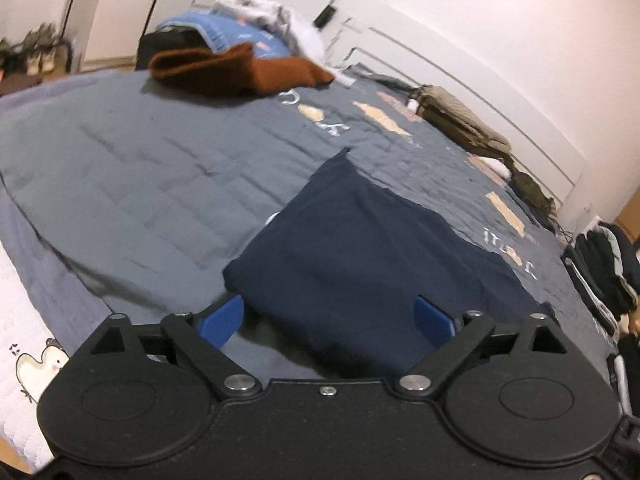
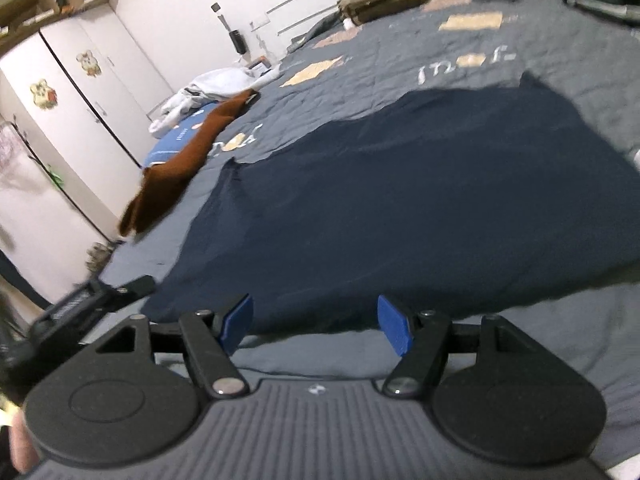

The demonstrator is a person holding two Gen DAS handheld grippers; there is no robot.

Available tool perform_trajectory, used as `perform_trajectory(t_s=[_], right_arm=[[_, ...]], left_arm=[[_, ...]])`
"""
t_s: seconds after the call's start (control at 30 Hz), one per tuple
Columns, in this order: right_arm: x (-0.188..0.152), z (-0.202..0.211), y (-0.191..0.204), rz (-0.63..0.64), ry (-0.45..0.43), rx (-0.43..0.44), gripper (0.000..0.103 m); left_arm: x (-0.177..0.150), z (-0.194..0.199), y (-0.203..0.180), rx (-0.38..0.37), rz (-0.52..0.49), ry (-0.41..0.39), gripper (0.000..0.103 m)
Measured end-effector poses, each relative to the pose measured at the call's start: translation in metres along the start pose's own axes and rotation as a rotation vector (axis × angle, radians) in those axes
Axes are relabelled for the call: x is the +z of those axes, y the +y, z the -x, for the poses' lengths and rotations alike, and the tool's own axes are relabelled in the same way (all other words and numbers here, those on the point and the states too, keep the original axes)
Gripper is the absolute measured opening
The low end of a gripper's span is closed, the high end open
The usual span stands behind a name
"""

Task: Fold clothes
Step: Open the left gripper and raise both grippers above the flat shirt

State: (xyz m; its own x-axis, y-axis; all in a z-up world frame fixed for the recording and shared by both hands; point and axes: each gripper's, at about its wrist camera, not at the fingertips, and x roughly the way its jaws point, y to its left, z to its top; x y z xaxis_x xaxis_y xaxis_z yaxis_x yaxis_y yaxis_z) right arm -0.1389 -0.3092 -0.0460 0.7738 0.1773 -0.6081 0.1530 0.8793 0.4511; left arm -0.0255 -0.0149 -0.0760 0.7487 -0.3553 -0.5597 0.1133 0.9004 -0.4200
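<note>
Both tongs, the left gripper (image 1: pixel 329 320) and right gripper (image 2: pixel 316 326), are spread wide, holding nothing. One navy garment (image 1: pixel 360 248) is laid on the grey bedspread (image 1: pixel 140 152); one brown garment (image 1: pixel 240 68) is seen beyond.

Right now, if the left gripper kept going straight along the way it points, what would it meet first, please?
Most likely the navy garment lying on the grey bedspread. The left gripper is open, and the cloth's near edge already sits between its blue fingers, though depth is hard to judge.
</note>
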Motion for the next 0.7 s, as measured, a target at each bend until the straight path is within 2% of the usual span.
perform_trajectory(t_s=[0.3,0.57,0.7], right_arm=[[0.001,0.017,-0.01,0.06,-0.035,-0.079,0.068],[-0.001,0.029,-0.014,0.13,-0.043,-0.143,0.069],[-0.002,0.034,-0.02,0.119,-0.042,-0.151,0.069]], left_arm=[[-0.021,0.022,-0.035,-0.017,-0.17,-0.034,0.097],[-0.038,0.03,-0.057,-0.022,-0.279,-0.025,0.098],[-0.042,0.028,-0.066,-0.027,-0.311,-0.027,0.098]])
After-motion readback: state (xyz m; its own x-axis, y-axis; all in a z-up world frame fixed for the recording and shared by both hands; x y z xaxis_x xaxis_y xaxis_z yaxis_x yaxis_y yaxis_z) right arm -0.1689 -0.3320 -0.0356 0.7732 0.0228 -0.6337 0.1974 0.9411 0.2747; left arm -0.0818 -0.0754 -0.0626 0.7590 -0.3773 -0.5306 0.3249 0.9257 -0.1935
